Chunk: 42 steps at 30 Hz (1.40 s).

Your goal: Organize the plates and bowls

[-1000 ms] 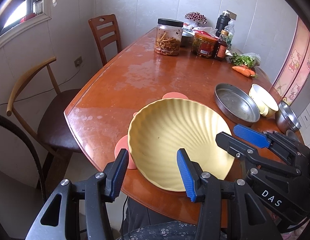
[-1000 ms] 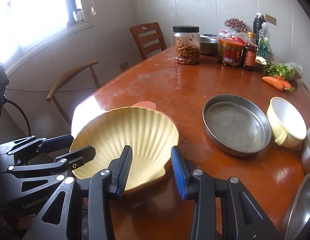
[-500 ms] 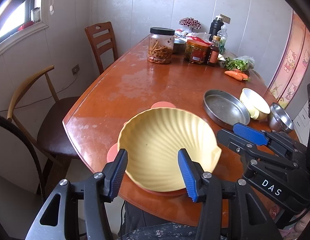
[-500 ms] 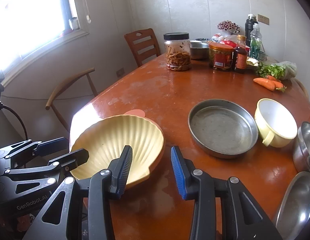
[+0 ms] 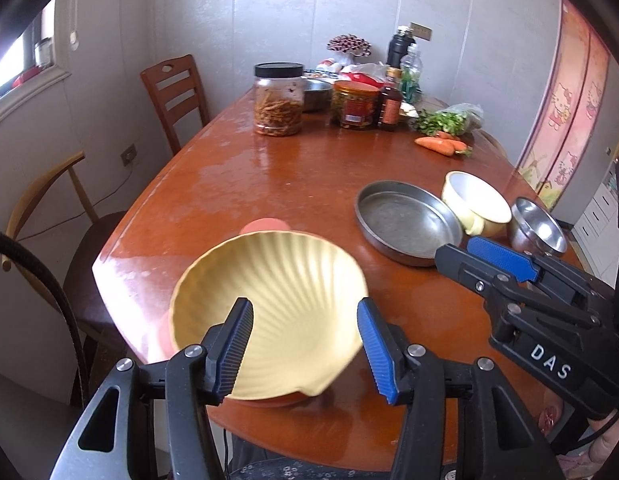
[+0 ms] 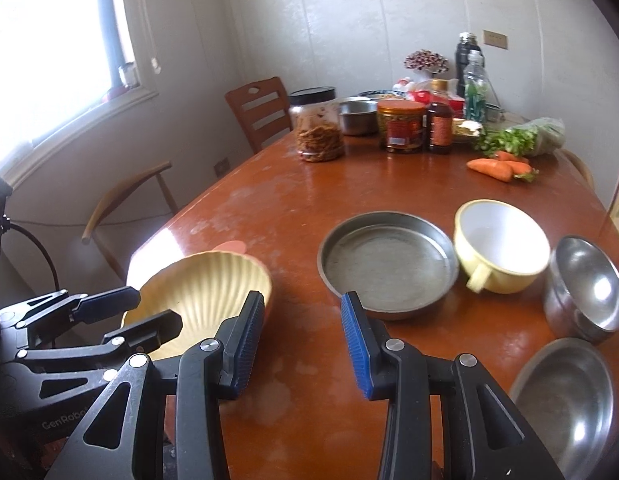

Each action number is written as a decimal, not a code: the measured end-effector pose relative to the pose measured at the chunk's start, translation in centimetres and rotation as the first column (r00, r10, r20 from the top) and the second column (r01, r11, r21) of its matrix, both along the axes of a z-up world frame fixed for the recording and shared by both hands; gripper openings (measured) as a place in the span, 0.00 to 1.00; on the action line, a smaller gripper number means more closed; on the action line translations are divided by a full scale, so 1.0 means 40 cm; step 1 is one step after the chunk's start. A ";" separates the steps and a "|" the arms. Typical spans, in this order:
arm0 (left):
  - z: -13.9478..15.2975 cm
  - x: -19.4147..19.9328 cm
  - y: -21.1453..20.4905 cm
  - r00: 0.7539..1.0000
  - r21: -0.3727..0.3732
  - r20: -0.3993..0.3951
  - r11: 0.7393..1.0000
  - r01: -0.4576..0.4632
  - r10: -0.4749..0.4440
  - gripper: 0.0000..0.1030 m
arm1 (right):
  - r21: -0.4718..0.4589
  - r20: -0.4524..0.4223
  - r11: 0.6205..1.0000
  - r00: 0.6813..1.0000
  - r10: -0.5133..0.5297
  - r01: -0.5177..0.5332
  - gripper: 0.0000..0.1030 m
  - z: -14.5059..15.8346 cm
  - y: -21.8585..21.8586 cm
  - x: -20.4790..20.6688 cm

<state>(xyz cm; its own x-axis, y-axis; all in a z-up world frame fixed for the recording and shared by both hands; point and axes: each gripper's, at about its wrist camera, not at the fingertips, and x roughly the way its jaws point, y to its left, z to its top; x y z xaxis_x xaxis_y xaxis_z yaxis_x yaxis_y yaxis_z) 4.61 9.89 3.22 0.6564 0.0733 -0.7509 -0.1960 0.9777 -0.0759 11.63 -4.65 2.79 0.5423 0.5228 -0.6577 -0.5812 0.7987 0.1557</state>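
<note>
- Against the pictures from a second ago, the yellow shell-shaped plate (image 5: pixel 277 312) takes up less of both wrist views and sits lower in them; both cameras have pulled back from it, and more of the table's far end shows.
- The plate rests on a pink plate (image 5: pixel 264 225) near the table's front corner, where it lay before; only the pink rim peeks out behind and beneath it.
- The left gripper (image 5: pixel 305 344) hangs over the plate's near edge, jaws spread wide with nothing between them, as they were earlier.
- The right gripper (image 6: pixel 303 338) hovers over bare table just beside the plate, jaws likewise apart and empty.
- A round metal pan (image 6: pixel 387 264) lies to the right of the shell plate, with a cream cup-bowl with a handle (image 6: pixel 501 246) touching its rim.
- Further right stand stacked steel bowls (image 6: pixel 587 288), and a steel dish (image 6: pixel 565 404) lies nearer the camera.
- The wooden table (image 6: pixel 269 200) is glossy reddish-brown; at its far end are a black-lidded jar (image 5: pixel 278 100), a red-labelled jar (image 5: pixel 355 106), bottles, greens and carrots (image 6: pixel 497 168).
- Two wooden chairs stand along the left wall below a bright window (image 6: pixel 57 40).
</note>
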 end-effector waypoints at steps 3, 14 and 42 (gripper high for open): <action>-0.004 0.015 -0.022 1.000 0.007 -0.009 1.000 0.012 -0.012 0.53 | -0.001 0.004 1.000 1.000 -0.022 0.022 0.40 -0.001 -0.023 0.010; -0.021 0.045 -0.063 0.998 0.009 -0.031 0.999 0.049 -0.049 0.53 | -0.064 -0.055 0.998 0.998 -0.018 0.015 0.40 -0.071 0.010 0.106; -0.047 -0.011 -0.076 0.997 -0.030 -0.056 0.998 0.058 -0.059 0.53 | -0.174 -0.197 0.941 0.946 0.256 -0.291 0.40 -0.135 -0.009 -0.097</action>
<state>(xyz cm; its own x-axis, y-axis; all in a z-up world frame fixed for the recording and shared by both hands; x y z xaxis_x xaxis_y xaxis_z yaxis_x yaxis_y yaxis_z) 4.15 6.85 1.35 0.6148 0.0142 -0.7886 -0.1432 0.9852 -0.0939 7.77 -5.00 -2.63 0.2687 0.4850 -0.8322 -0.7606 0.6369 0.1256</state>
